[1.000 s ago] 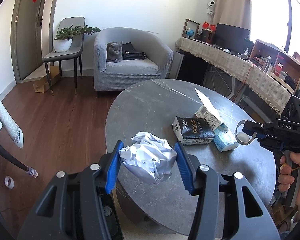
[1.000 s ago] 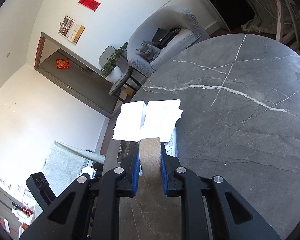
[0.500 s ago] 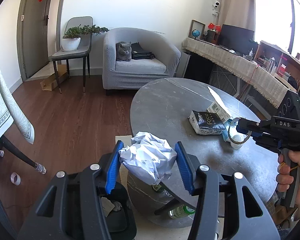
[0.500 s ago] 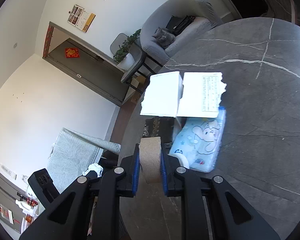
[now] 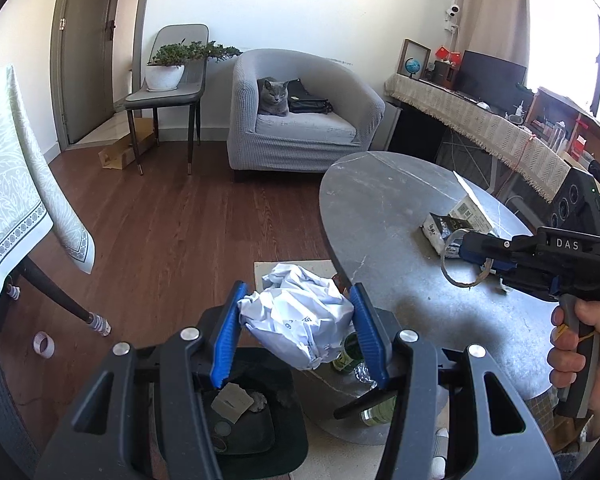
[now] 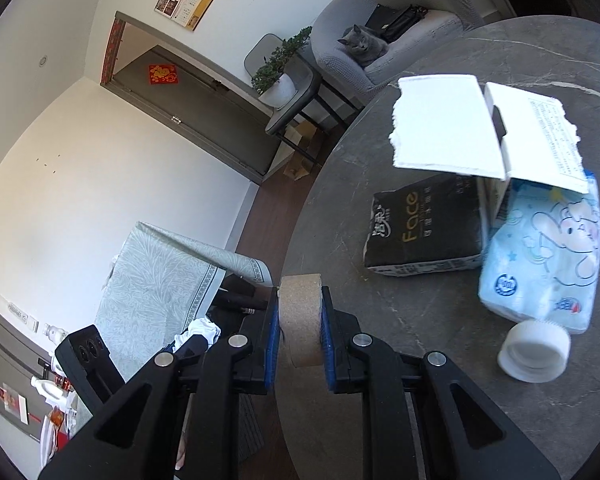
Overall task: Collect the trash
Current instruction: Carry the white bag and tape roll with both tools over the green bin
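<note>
My left gripper (image 5: 296,332) is shut on a crumpled white paper ball (image 5: 300,316) and holds it off the table's left edge, above a dark trash bin (image 5: 256,420) on the floor. My right gripper (image 6: 300,336) is shut on an empty cardboard tape ring (image 6: 300,320) over the grey marble table (image 6: 380,320); the ring also shows in the left wrist view (image 5: 462,260). On the table lie a black tissue pack (image 6: 424,232), a blue tissue pack (image 6: 540,256), a torn white box (image 6: 480,132) and a white bottle cap (image 6: 534,356).
Bottles (image 5: 348,356) stand under the table beside the bin. A cloth-covered table (image 5: 12,208) is at the left, with a tape roll (image 5: 43,344) on the wood floor. A grey armchair (image 5: 304,120) with a cat (image 5: 273,98) stands behind.
My left gripper has carried the paper ball leftward off the table to above the bin. My right gripper has drawn back toward the table's near edge with the tape ring.
</note>
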